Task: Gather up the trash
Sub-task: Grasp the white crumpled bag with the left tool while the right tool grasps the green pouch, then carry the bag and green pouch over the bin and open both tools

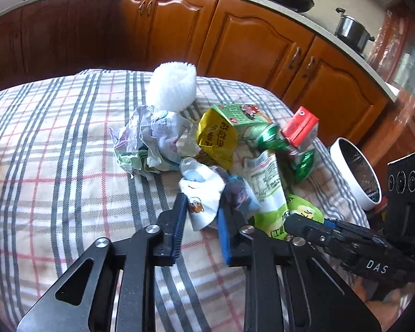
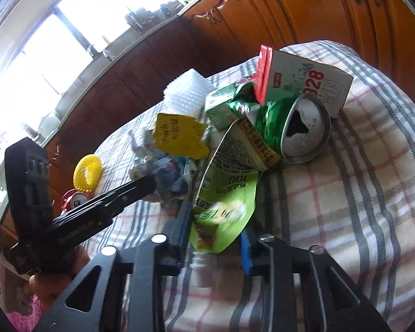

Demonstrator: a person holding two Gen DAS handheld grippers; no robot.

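Note:
A pile of trash lies on the plaid tablecloth [image 1: 55, 166]. My left gripper [image 1: 200, 210] is open around a crumpled white wrapper [image 1: 202, 191] with cartoon print. My right gripper [image 2: 217, 227] is open around the bottom of a light green pouch [image 2: 224, 193], which also shows in the left wrist view [image 1: 274, 193]. The right gripper also shows in the left wrist view [image 1: 304, 221]. Further in the pile are a crushed green can [image 2: 304, 130], a red and white carton [image 2: 304, 80], a green carton [image 1: 240, 116], a yellow wrapper [image 1: 215, 141] and crumpled paper [image 1: 152, 138].
A white foam net [image 1: 173, 87] stands behind the pile. A white-rimmed bin [image 1: 357, 171] sits off the table's right edge. A yellow foam ring [image 2: 88, 173] and a red can [image 2: 74, 200] lie at the far side. Wooden cabinets [image 1: 249, 41] stand beyond the table.

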